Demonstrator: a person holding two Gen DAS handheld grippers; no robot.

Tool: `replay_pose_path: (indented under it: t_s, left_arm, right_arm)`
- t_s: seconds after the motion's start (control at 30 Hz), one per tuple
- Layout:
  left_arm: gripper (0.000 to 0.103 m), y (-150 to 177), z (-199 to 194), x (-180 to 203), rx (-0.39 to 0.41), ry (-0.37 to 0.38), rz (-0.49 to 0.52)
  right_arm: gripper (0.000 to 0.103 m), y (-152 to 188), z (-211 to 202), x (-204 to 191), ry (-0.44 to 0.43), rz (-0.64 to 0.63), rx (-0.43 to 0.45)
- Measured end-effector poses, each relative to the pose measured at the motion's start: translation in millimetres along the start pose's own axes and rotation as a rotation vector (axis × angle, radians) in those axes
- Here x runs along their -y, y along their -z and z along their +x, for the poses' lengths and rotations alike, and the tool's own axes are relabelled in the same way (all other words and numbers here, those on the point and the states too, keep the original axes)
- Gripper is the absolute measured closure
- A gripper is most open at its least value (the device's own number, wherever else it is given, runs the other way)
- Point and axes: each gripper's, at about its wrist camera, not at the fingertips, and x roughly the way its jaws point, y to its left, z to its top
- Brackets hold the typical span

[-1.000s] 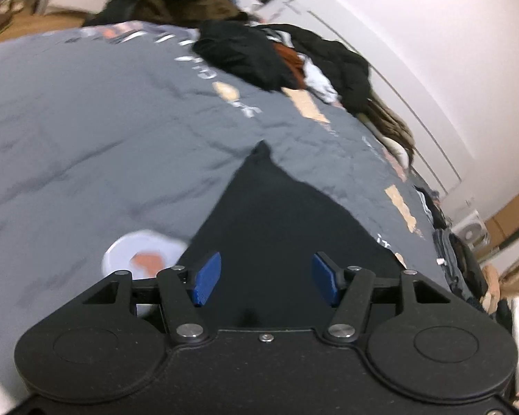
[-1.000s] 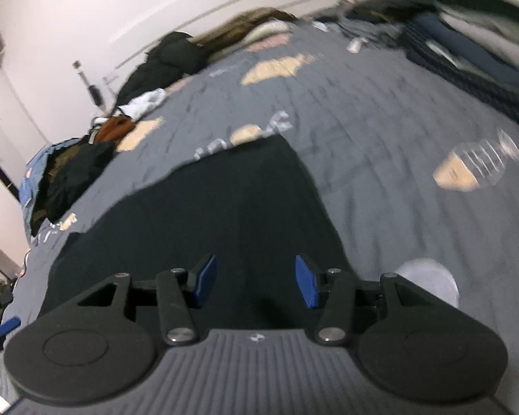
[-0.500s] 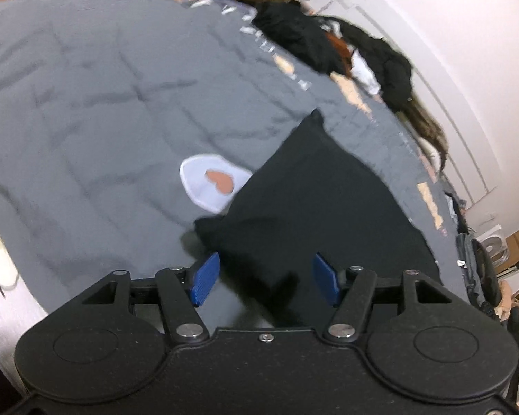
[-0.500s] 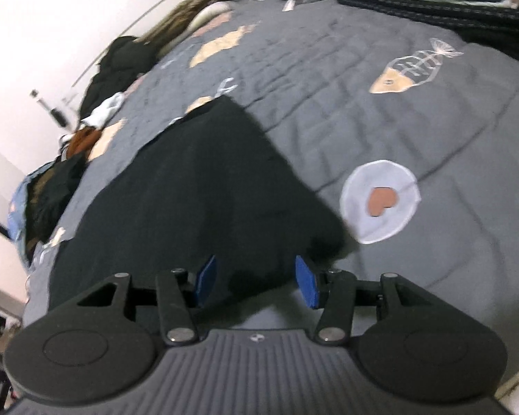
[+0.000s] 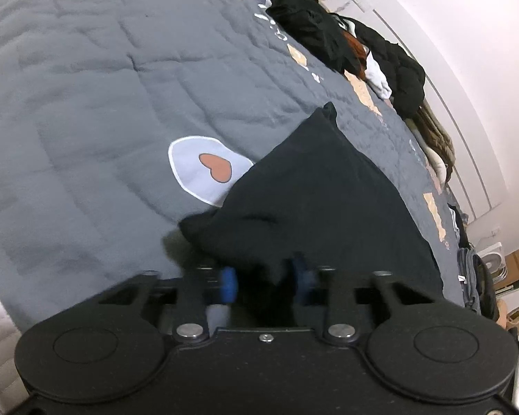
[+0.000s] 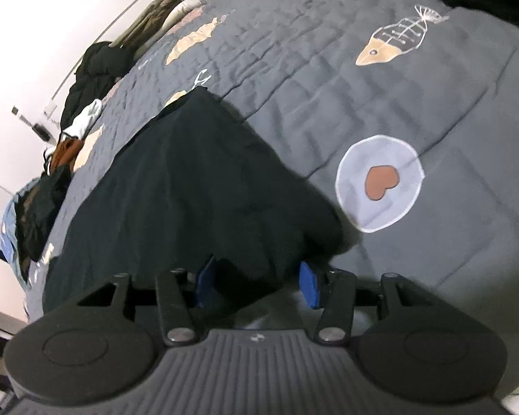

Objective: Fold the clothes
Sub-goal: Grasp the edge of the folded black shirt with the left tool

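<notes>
Lies spread flat on the grey quilt (image 5: 86, 86) of the bed: one black garment (image 5: 321, 200), its near corner overlapping the rim of the heart patch (image 5: 211, 167) in the left wrist view. In the right wrist view, ends with a rounded, slightly raised corner just beside the same heart patch (image 6: 380, 183), not quite covering it.

Left gripper (image 5: 264, 282): low at the near hem, on the garment side of the heart patch, blue fingers (image 5: 229, 287) blurred and fairly narrow, with black cloth between them. Cannot tell whether already pinching or only closing.

Right gripper (image 6: 257, 285): also at the near hem, close to the heart patch, fingers (image 6: 309, 287) spread wide, the cloth edge lying between them but not clamped.

Probably light, soft and limp; likely to sag and drag on the quilt rather than keep any shape. Not fragile, hardly slippery on this quilted surface. Best to take hold at the two near corners, right at the hem, catching all layers together so that no lower layer stays behind. Better to grip deep enough, since a thin edge may slip out when lifted.

Far from the heart patch, along the wall: a pile of clothes (image 5: 328, 34), well apart from the garment.
</notes>
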Motion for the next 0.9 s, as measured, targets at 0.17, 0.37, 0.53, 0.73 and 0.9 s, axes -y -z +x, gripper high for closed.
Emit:
replay_pose_path:
  t_s: [0.17, 0.37, 0.53, 0.73, 0.9]
  left_arm:
    - [0.087, -1.4, -4.1, 8.1, 0.015, 0.018, 0.001]
    - [0.074, 2.6, 4.9, 2.7, -0.032, -0.037, -0.033]
    - [0.065, 2.2, 5.7, 7.0, -0.041, -0.039, -0.028]
    - [0.06, 5.0, 8.9, 11.8, -0.023, -0.048, -0.02]
    - [0.059, 4.3, 10.3, 10.4, -0.025, -0.043, -0.021]
  right_arm:
    - [0.05, -4.2, 4.2, 0.7, -0.016, 0.058, 0.007]
    - [0.05, -10.5, -11.0, 12.8, -0.005, 0.127, -0.027]
    - [0.05, -15.0, -26.9, 32.6, -0.01, 0.193, -0.042]
    - [0.05, 0.3, 4.0, 32.6, -0.12, 0.32, -0.089]
    - [0.05, -0.1, 22.4, 25.0, -0.163, 0.344, -0.021]
